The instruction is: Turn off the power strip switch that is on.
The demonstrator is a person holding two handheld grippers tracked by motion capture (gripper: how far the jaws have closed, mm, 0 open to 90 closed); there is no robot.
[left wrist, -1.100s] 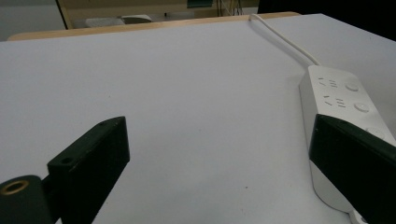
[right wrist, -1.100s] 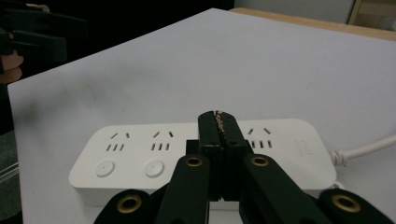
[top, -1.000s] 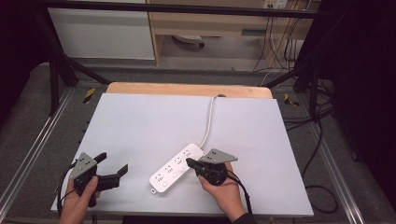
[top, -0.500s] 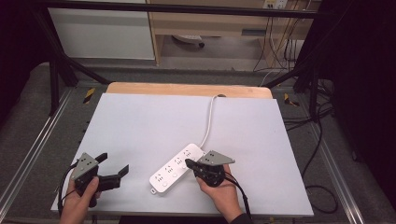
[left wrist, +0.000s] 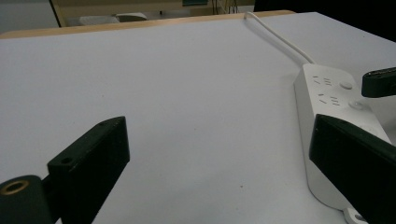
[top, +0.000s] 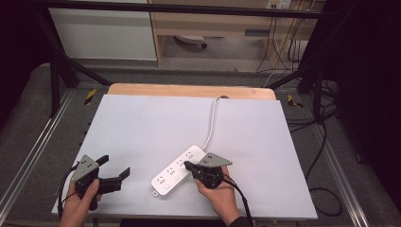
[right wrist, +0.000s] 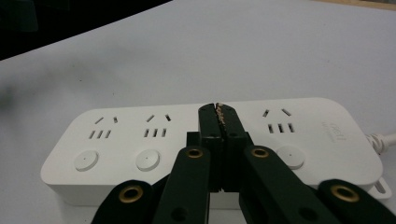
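- Right gripper (right wrist: 218, 108), jaws pressed together with nothing between them, hovers with its tip over the middle of the strip (top: 179, 170), which lies just ahead of it on the table (top: 142, 127).
- Left gripper (top: 115, 171) sits with jaws spread wide and empty; from it I see the strip off to the right.
- Strip: white, several socket groups, each with a round button, its cord (top: 211, 122) running to the table's far edge.
- I judge it rigid, light and smooth-sided; I would pinch across the narrow width, near an end, clear of buttons.
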